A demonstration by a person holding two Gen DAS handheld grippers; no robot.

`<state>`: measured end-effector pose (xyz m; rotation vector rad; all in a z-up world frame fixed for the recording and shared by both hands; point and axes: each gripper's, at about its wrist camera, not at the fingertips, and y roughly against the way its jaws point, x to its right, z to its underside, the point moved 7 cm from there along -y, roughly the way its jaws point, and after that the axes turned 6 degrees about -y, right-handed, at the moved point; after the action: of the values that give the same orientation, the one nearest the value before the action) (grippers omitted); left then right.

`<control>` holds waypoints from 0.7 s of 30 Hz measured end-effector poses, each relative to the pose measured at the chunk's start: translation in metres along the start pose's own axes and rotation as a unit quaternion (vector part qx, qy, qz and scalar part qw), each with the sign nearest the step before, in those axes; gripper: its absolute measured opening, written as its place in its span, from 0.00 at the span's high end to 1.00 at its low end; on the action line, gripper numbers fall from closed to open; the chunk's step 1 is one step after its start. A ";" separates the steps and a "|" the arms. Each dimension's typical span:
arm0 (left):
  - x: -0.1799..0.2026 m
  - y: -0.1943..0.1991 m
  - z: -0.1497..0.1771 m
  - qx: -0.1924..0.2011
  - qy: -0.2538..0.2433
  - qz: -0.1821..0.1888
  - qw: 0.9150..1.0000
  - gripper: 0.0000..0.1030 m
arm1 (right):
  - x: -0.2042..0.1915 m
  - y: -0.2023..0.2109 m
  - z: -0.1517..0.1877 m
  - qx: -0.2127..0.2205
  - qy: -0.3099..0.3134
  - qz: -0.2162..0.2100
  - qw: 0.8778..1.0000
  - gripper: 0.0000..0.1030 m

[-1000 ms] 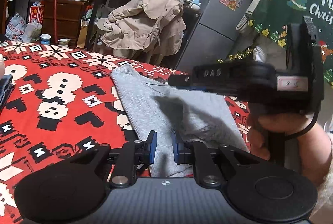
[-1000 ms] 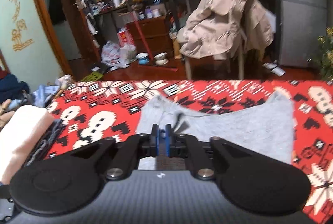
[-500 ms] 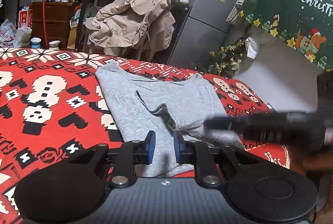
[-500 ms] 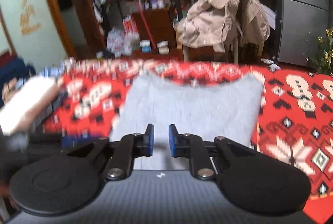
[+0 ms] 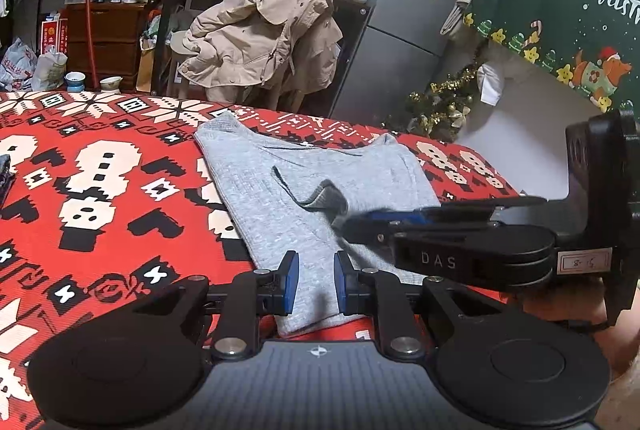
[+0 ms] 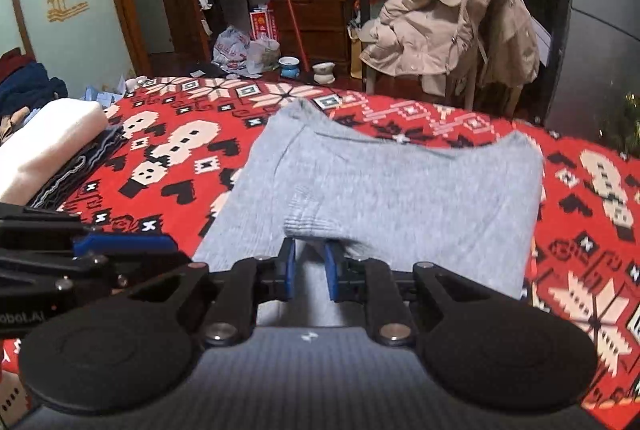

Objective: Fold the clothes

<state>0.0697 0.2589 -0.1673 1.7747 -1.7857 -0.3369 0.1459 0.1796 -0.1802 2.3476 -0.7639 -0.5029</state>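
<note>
Left wrist view: The left hand-held gripper [image 5: 313,288] sits low over the near edge of the table [image 5: 100,190], which is covered by a red patterned cloth. Its blue pads stand a narrow gap apart with nothing clamped; the near hem of the grey garment [image 5: 280,198] lies flat beneath the gap. The garment runs from the near edge toward the far edge, partly folded, with a ribbed cuff [image 5: 326,196] lying on top near its middle. The right hand-held gripper [image 5: 352,222] enters from the right side, held by a hand [image 5: 560,310], and its tips are just beside the cuff; motion blur there leaves contact uncertain. Beyond the far edge, a beige coat [image 5: 260,34] hangs over a chair, next to a grey refrigerator [image 5: 400,10].

Right wrist view: The right hand-held gripper [image 6: 310,272] has just been opening. Its pads are slightly parted and empty, with the cuff [image 6: 310,224] lying just ahead of the tips, not between them. The grey garment [image 6: 400,190] is spread across the middle of the table [image 6: 580,210]. The left hand-held gripper [image 6: 128,244] is visible at the left, over the near edge. A stack of folded clothes [image 6: 44,146], cream on top, rests at the left edge.
</note>
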 end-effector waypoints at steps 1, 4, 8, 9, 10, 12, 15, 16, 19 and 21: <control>0.000 -0.001 0.000 -0.001 0.001 0.001 1.000 0.84 | -0.001 -0.001 -0.002 0.002 0.006 0.004 1.000 0.82; 0.001 -0.002 0.002 -0.002 0.003 0.005 1.000 0.84 | -0.003 -0.003 -0.007 0.005 0.022 0.011 1.000 0.76; 0.001 -0.002 0.003 -0.002 0.005 0.006 1.000 0.84 | -0.002 -0.013 -0.009 -0.006 0.038 0.025 0.999 0.75; 0.001 -0.002 0.004 -0.002 0.006 0.006 1.000 0.84 | -0.002 -0.015 -0.010 -0.006 0.043 0.030 0.999 0.75; 0.001 -0.001 0.004 -0.003 0.007 0.006 1.000 0.84 | -0.002 -0.018 -0.010 -0.007 0.048 0.035 0.998 0.75; 0.001 -0.001 0.005 -0.005 0.008 0.006 1.000 0.84 | 0.000 -0.024 -0.012 -0.013 0.045 0.038 0.998 0.75; 0.001 -0.001 0.005 -0.006 0.006 0.006 1.000 0.84 | 0.003 -0.031 -0.009 -0.023 0.038 0.034 0.998 0.76; 0.001 -0.001 0.005 -0.007 0.006 0.006 1.000 0.84 | 0.004 -0.034 -0.008 -0.026 0.036 0.033 0.998 0.81; -0.001 0.000 0.003 -0.004 0.006 0.005 1.000 0.84 | 0.007 -0.030 -0.007 -0.020 0.022 0.025 0.999 0.98; -0.003 0.001 0.002 -0.002 0.009 0.002 1.000 0.84 | 0.008 -0.022 -0.008 -0.009 0.007 0.013 1.000 0.98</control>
<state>0.0670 0.2616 -0.1691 1.7649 -1.7757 -0.3215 0.1647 0.1922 -0.1895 2.3184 -0.7787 -0.4802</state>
